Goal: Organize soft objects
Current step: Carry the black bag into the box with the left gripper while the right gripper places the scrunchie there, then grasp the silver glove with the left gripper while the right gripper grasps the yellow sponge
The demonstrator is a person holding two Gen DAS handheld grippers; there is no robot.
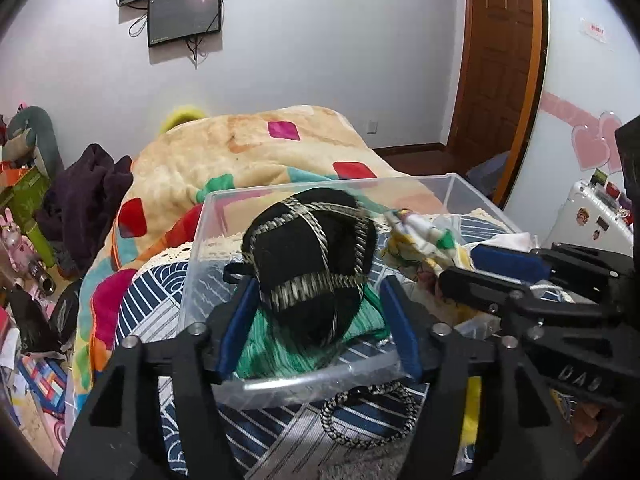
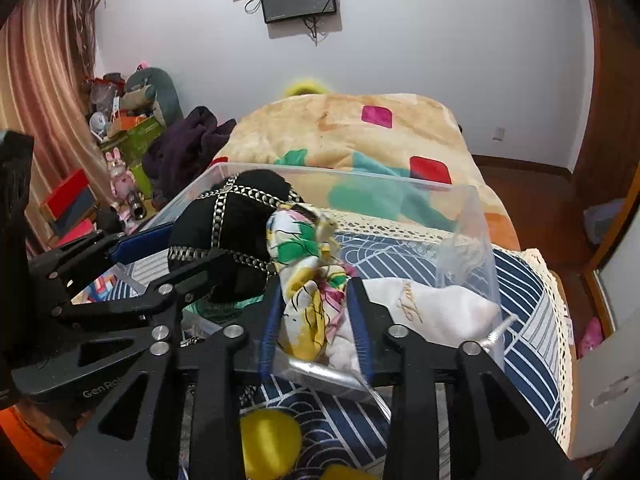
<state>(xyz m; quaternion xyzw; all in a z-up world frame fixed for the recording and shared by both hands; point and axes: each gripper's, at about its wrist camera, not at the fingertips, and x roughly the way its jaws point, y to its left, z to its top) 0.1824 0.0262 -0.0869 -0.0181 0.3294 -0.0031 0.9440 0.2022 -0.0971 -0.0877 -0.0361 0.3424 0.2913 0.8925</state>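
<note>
A clear plastic bin [image 1: 224,208] stands on the bed; it also shows in the right wrist view [image 2: 464,216]. My left gripper [image 1: 318,300] is shut on a black bundle with braided grey trim [image 1: 308,248] and holds it over the bin, above a green knitted cloth [image 1: 280,344]. My right gripper [image 2: 314,300] is shut on a floral white, yellow and green cloth [image 2: 304,264] over the bin's near edge. The floral cloth [image 1: 420,236] and right gripper [image 1: 460,268] show at right in the left wrist view. A white embroidered cloth [image 2: 424,308] lies in the bin.
A braided cord loop [image 1: 368,416] lies on the blue patterned bedspread [image 1: 272,432] before the bin. A colourful blanket [image 1: 248,148] is heaped behind. A dark purple garment [image 1: 88,192] and toys clutter the left. A yellow object [image 2: 268,444] lies near the front.
</note>
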